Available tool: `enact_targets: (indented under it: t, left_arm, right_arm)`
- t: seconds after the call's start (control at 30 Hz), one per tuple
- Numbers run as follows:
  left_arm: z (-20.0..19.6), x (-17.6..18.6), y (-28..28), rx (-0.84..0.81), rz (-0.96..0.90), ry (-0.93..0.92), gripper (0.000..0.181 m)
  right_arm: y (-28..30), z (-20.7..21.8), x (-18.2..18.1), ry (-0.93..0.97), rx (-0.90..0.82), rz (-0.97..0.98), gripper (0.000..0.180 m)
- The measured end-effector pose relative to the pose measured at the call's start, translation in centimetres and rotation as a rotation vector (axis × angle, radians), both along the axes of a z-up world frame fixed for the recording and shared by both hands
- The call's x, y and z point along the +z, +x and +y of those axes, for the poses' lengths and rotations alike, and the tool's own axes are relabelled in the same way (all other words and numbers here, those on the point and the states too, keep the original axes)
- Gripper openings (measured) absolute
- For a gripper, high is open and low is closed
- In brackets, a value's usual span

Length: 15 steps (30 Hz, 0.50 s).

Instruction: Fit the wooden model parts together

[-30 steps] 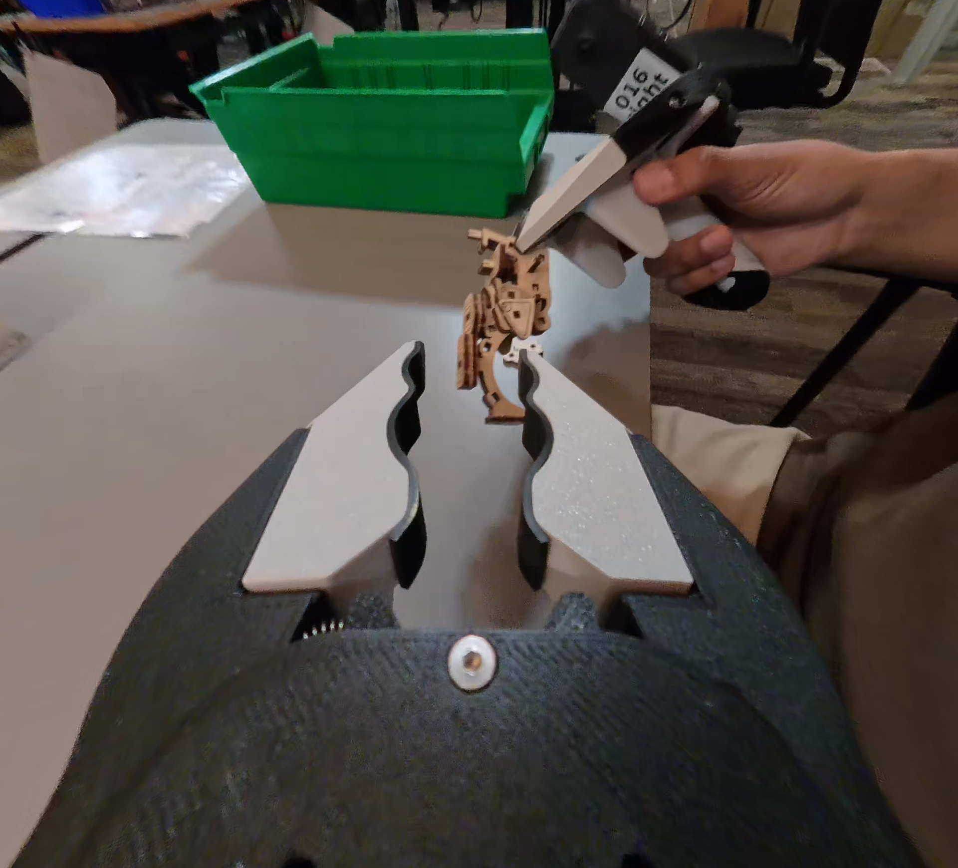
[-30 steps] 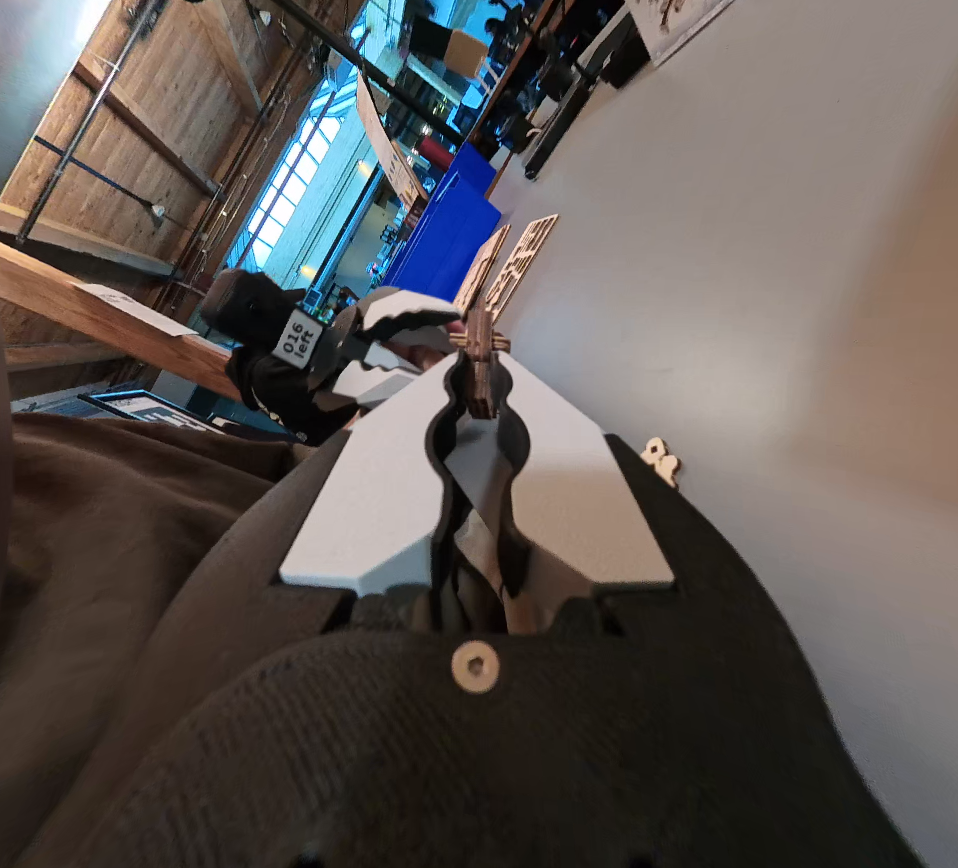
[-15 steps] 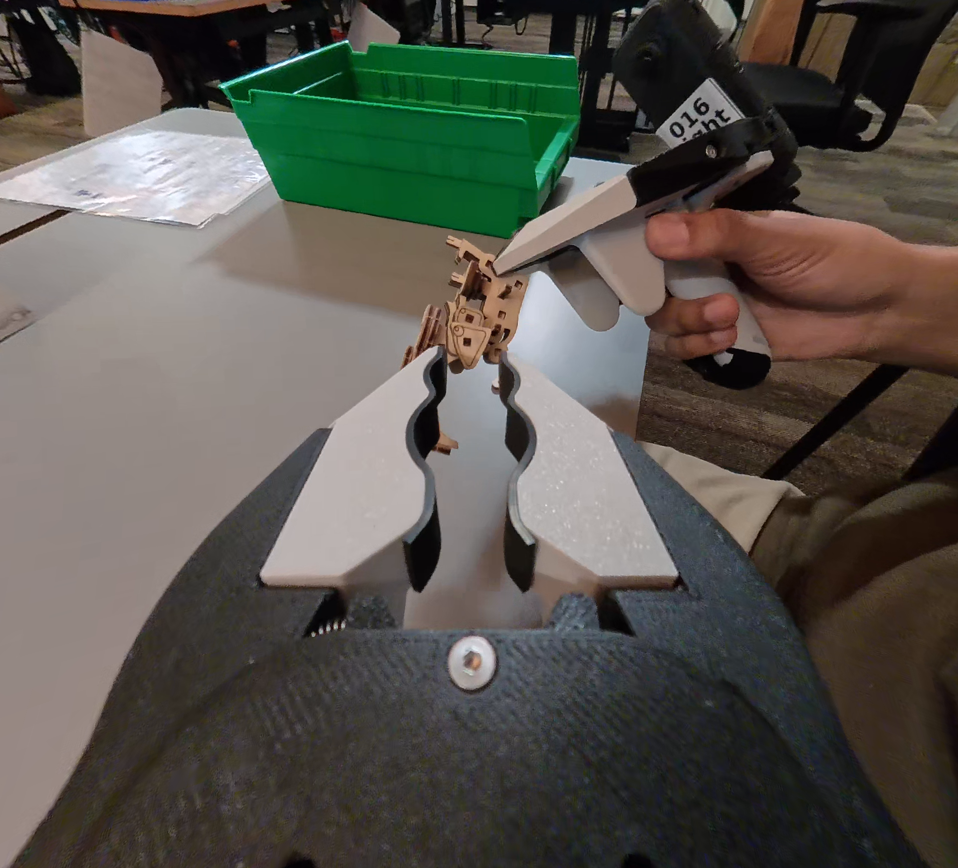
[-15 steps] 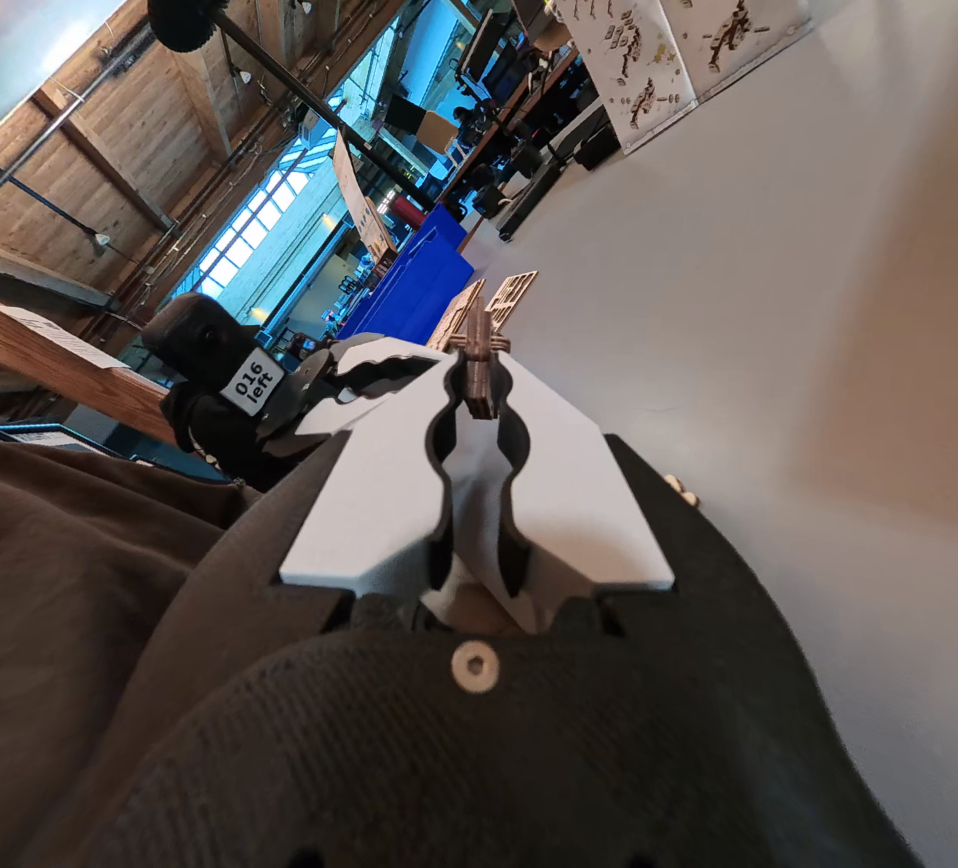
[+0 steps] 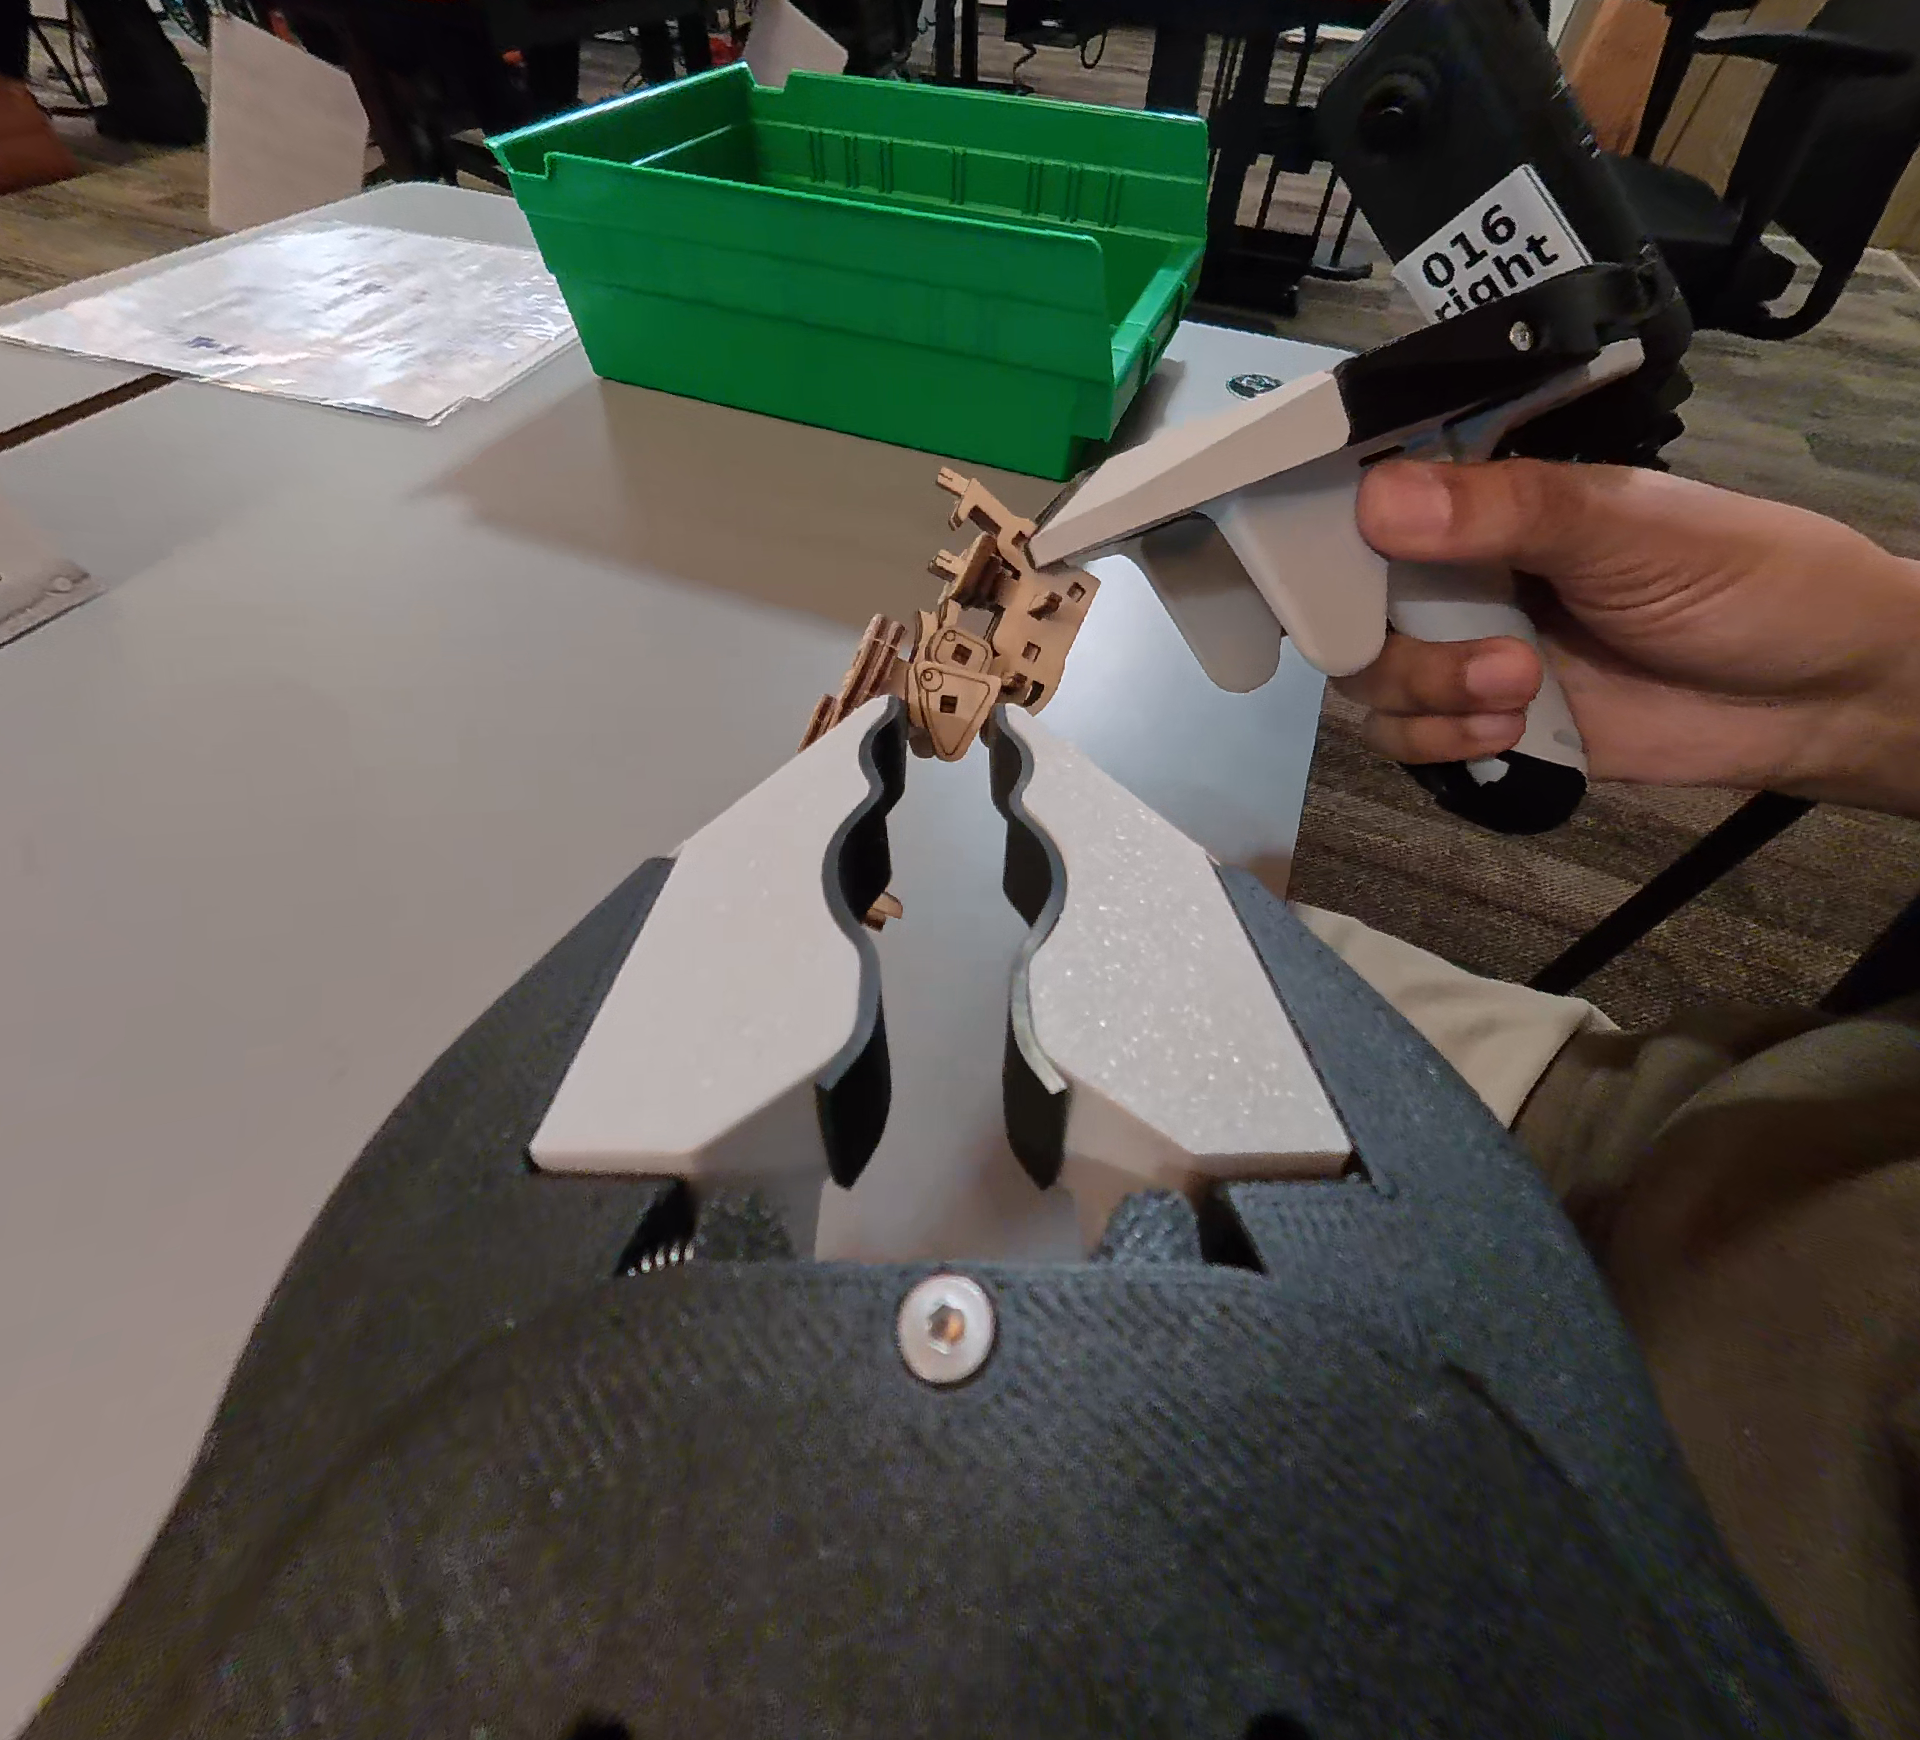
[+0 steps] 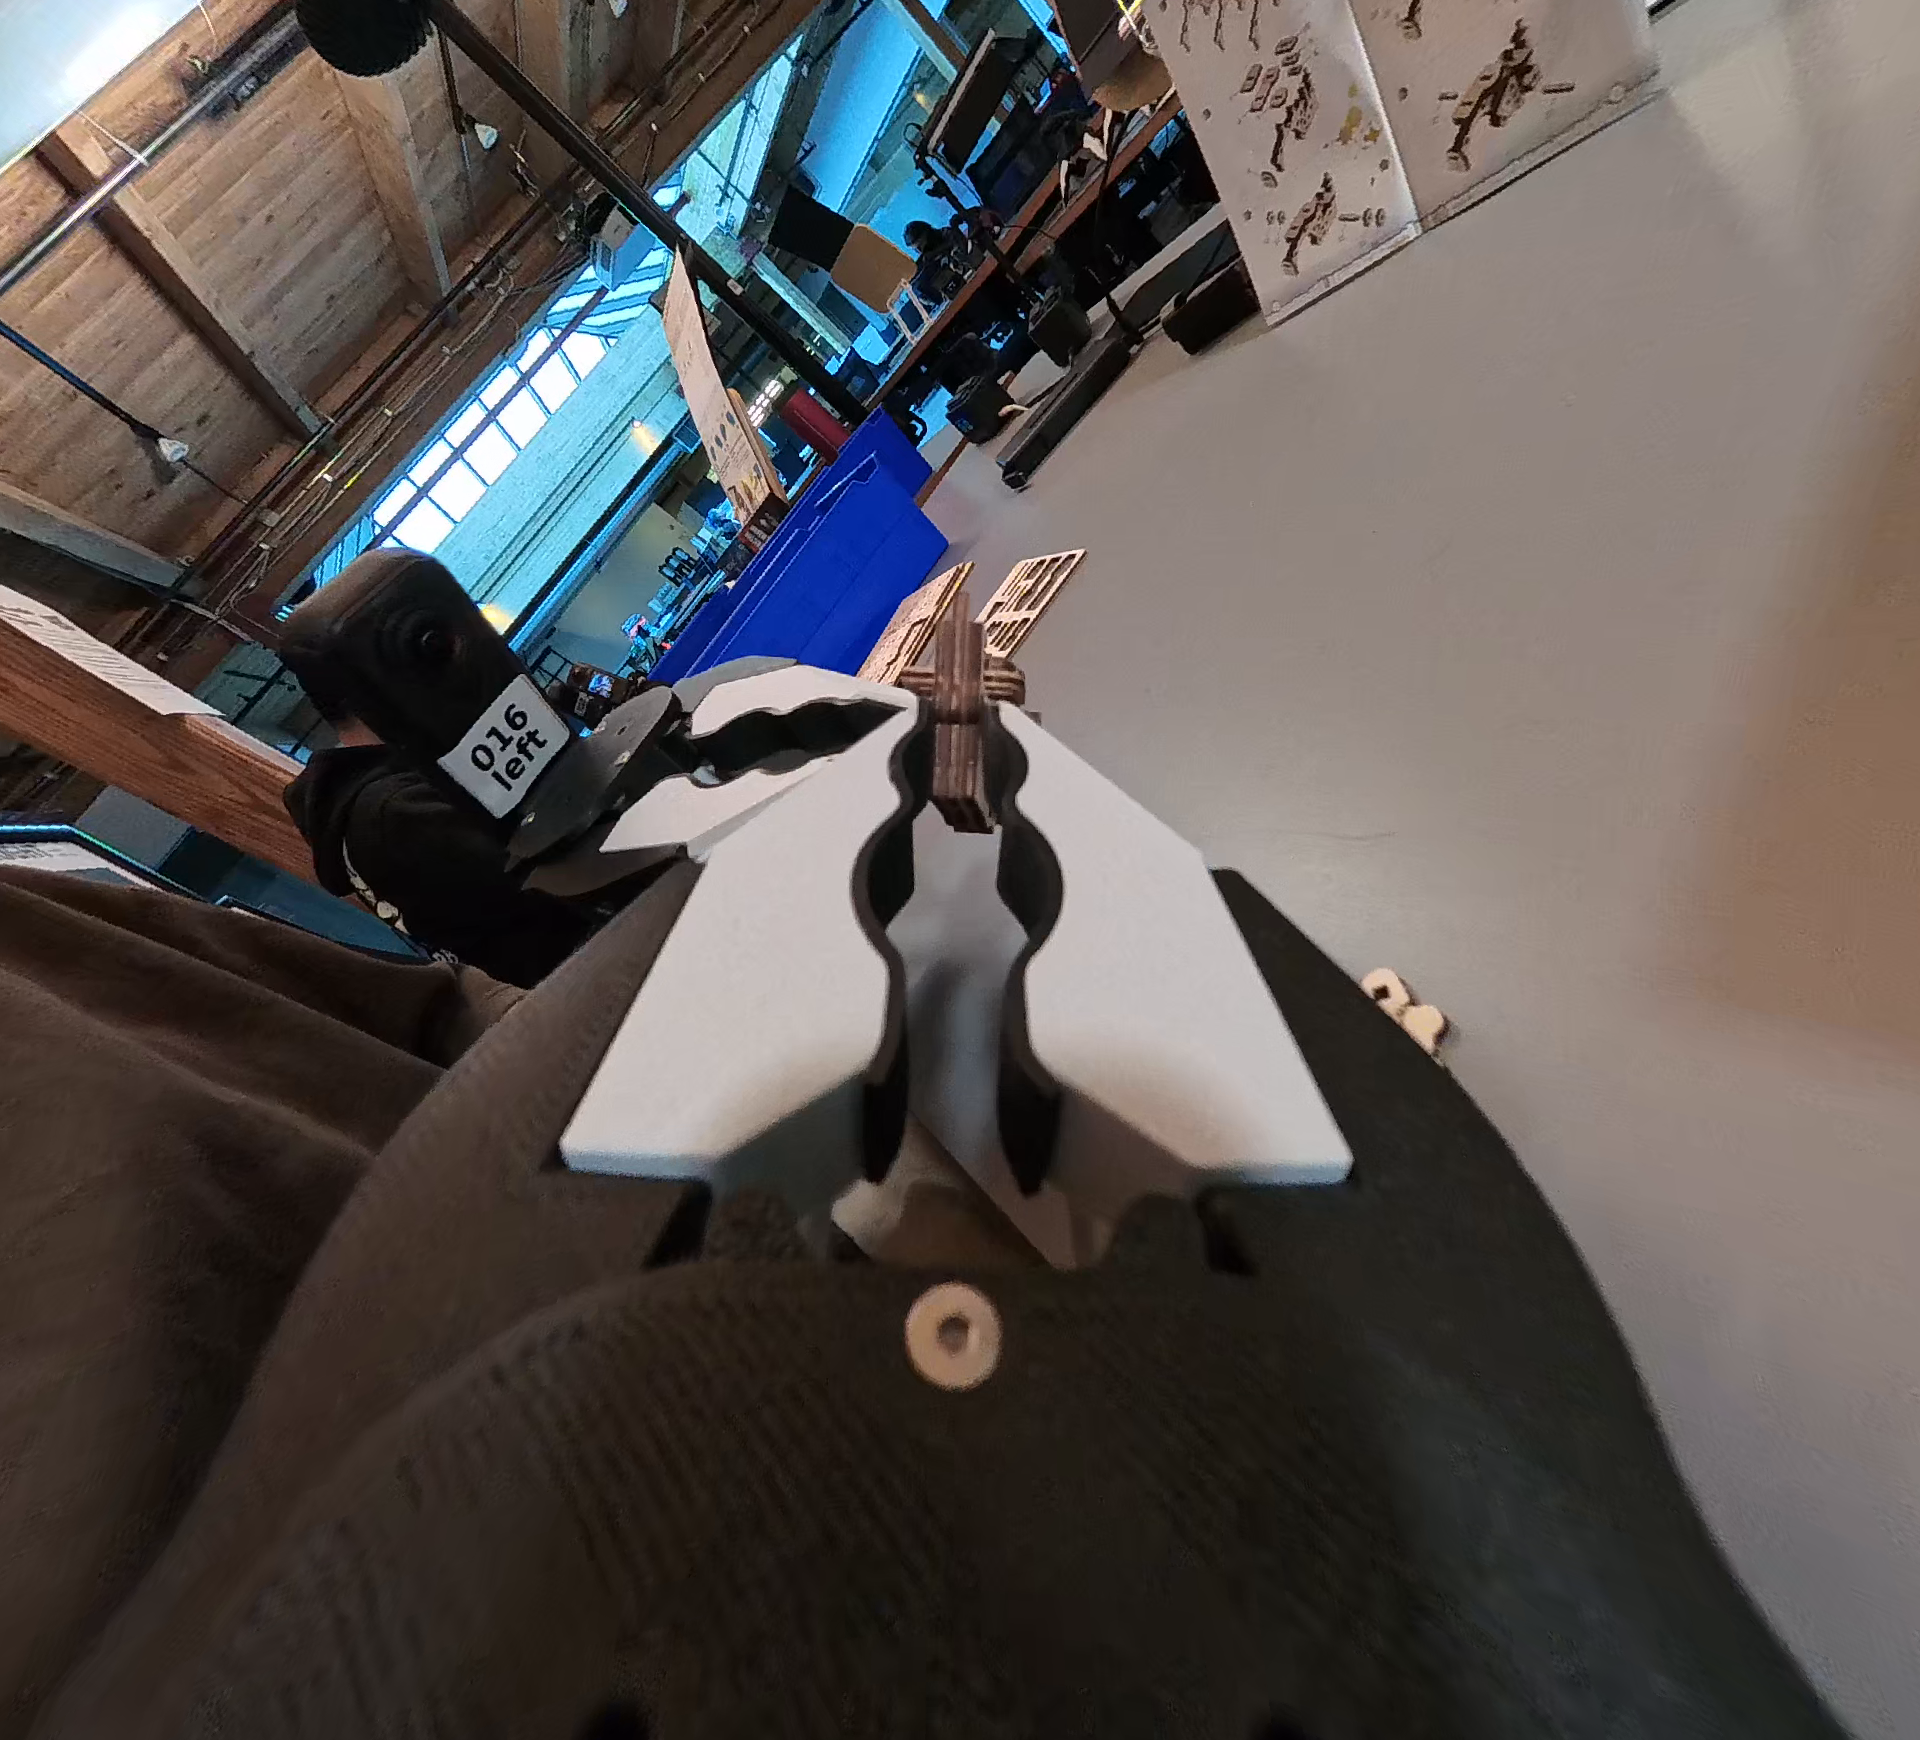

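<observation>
A small brown wooden model [image 5: 977,641], a figure of slotted plywood pieces, hangs in the air above the grey table [image 5: 312,651]. My right gripper [image 5: 1039,537] comes in from the right and is shut on the model's upper part. In the right wrist view its fingertips [image 6: 961,724] pinch the model's dark plywood edge [image 6: 961,745]. My left gripper [image 5: 945,719] has its tips closed on the model's lower shield-shaped piece. It also shows in the right wrist view [image 6: 790,734], just left of the model. A foot of the model [image 5: 883,909] shows below the left finger.
A green bin [image 5: 852,236] stands at the back of the table, with a plastic sleeve [image 5: 291,319] to its left. The table's right edge is close. A loose wooden piece [image 6: 1408,1004], flat part sheets [image 6: 1029,589], blue bins [image 6: 831,537] and an upright instruction sheet [image 6: 1403,28] are on the table.
The left jaws have narrowed from wide open onto the model's lower part. The right gripper has lifted and tilted the model toward the left gripper.
</observation>
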<state>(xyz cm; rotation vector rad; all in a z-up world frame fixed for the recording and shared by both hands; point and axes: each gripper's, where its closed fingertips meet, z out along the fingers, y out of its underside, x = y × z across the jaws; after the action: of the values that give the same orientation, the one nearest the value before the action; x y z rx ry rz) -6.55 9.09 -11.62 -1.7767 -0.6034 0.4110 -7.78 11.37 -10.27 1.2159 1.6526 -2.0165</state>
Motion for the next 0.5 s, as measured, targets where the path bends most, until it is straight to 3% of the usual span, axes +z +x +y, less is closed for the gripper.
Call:
enact_targets:
  t: [0.03,0.5]
  left_arm:
    - [-0.01,0.04,-0.02,0.002,-0.006,0.006,0.012]
    - [-0.59,0.41,-0.65,0.026,-0.191,0.182,0.008]
  right_arm:
    - [0.02,0.0,0.02,0.002,0.001,0.003,0.008]
    - [0.43,-0.54,0.31,0.092,0.007,0.088,0.008]
